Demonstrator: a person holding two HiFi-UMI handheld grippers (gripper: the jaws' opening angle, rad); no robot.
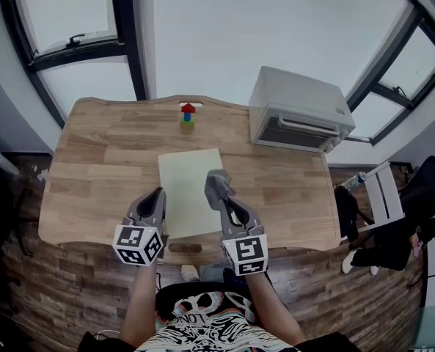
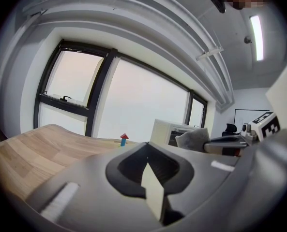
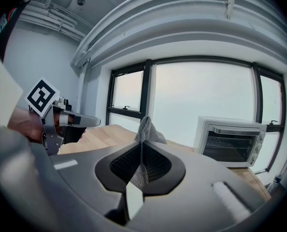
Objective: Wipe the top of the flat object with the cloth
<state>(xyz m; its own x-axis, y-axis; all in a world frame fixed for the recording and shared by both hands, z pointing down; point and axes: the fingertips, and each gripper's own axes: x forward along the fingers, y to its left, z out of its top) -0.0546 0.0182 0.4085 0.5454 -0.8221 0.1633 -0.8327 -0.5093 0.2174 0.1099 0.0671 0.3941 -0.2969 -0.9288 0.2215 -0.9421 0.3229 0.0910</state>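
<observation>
A pale green flat sheet (image 1: 190, 191) lies in the middle of the wooden table (image 1: 92, 160). My right gripper (image 1: 221, 199) (image 3: 141, 149) hangs over the sheet's right part, shut on a crumpled grey cloth (image 1: 217, 184) (image 3: 146, 129) that sticks out past its tips. The left gripper view also catches that cloth (image 2: 199, 140). My left gripper (image 1: 158, 195) (image 2: 146, 153) is at the sheet's left edge, jaws shut, with nothing seen held. I cannot tell whether it touches the sheet.
A white toaster oven (image 1: 298, 108) stands at the table's back right. A small stack of red, blue and green toy blocks (image 1: 188, 114) (image 2: 123, 139) sits at the back edge. A white chair (image 1: 382, 189) and a seated person are off the table's right side.
</observation>
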